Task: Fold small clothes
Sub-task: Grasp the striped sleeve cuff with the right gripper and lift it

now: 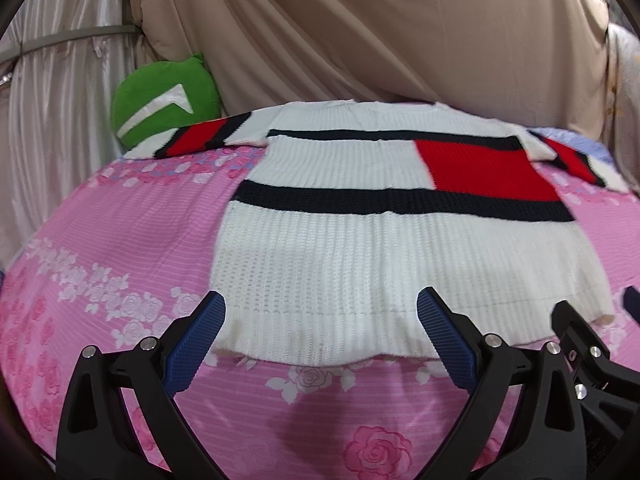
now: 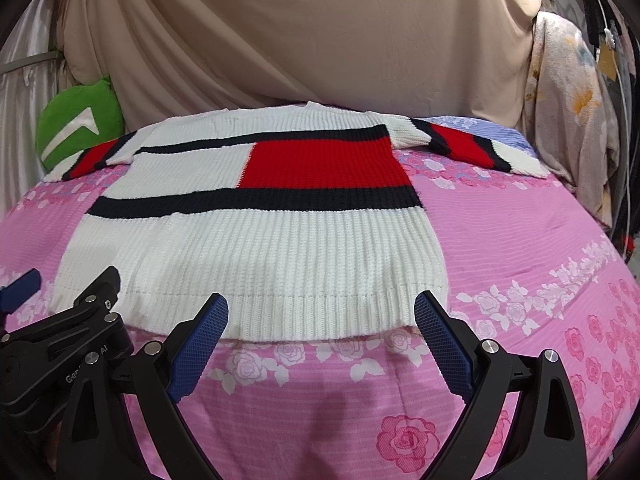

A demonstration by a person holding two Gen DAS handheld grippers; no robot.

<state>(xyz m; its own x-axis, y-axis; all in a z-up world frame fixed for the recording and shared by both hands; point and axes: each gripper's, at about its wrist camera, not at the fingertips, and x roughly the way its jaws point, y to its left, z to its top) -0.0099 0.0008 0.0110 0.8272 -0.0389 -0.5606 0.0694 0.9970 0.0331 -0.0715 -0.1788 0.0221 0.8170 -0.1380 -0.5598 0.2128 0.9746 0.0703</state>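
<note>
sweater flat, hem nearest, collar far, sleeves sideways | left tool spread | right tool spread

I see a pink bedsheet printed with rose bands; it covers the whole work surface in front of me, and a large rose print sits on its near edge. A blue floral section of bedding shows at the far right corner. A green cushion with a white chevron mark stands at the far left, against the backdrop. A beige draped cloth forms the rear wall. A pale satin curtain hangs at the left. A floral blanket hangs at the right.
</note>
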